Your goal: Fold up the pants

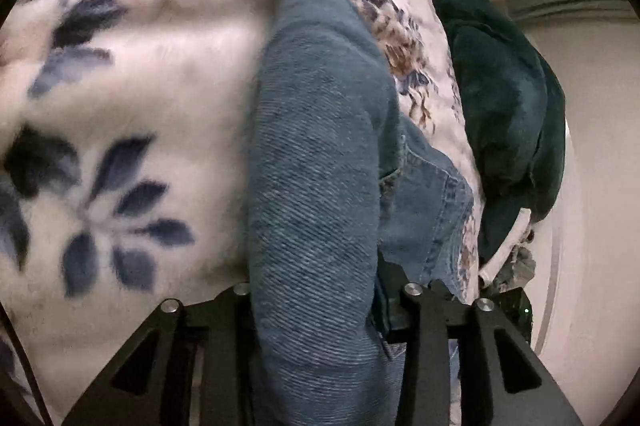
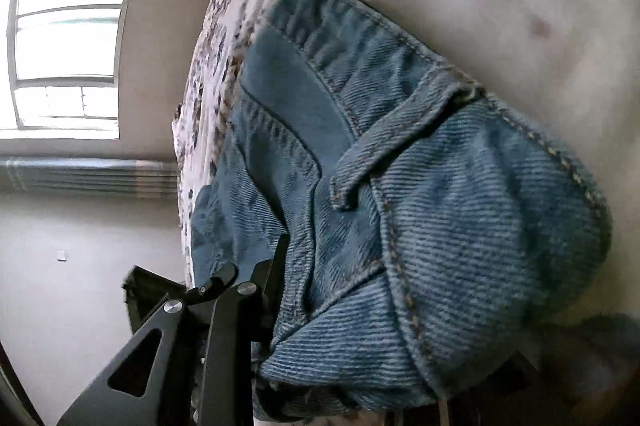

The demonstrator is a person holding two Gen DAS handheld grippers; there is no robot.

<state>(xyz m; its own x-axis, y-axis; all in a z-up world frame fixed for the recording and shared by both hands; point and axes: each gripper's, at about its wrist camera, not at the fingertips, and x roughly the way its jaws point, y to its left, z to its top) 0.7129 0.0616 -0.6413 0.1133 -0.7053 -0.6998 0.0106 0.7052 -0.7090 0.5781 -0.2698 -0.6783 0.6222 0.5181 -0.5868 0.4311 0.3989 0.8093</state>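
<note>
A: What is lying under everything?

B: A fluffy white blanket (image 1: 152, 74) with blue flower prints is covering the surface and filling the left wrist view from nine o'clock round to twelve. At two o'clock a dark green plush throw (image 1: 504, 98) is sitting along the blanket's edge, touching it.

A: And the room?

B: In the right wrist view a bright barred window (image 2: 68, 38) is glowing at ten o'clock. Below it, at nine o'clock, a striped band (image 2: 88, 174) is running along the plain pale wall (image 2: 80, 246). A small white plate is showing on that wall at eight o'clock, too small to identify.

A: Any writing or brand?

B: Nothing readable is showing; only tan stitching and a belt loop (image 2: 384, 150) on the denim.

A: Where are the pants?

B: The blue jeans (image 1: 316, 154) are resting on the blanket, a folded leg running from six o'clock toward twelve. The left gripper (image 1: 320, 310) is grasping that fold, the denim filling the gap between its black fingers (image 1: 416, 306).

A: The right one?

B: The right gripper (image 2: 340, 338) is clenching the bunched waistband (image 2: 472, 226), which is covering most of its right-hand finger.
</note>
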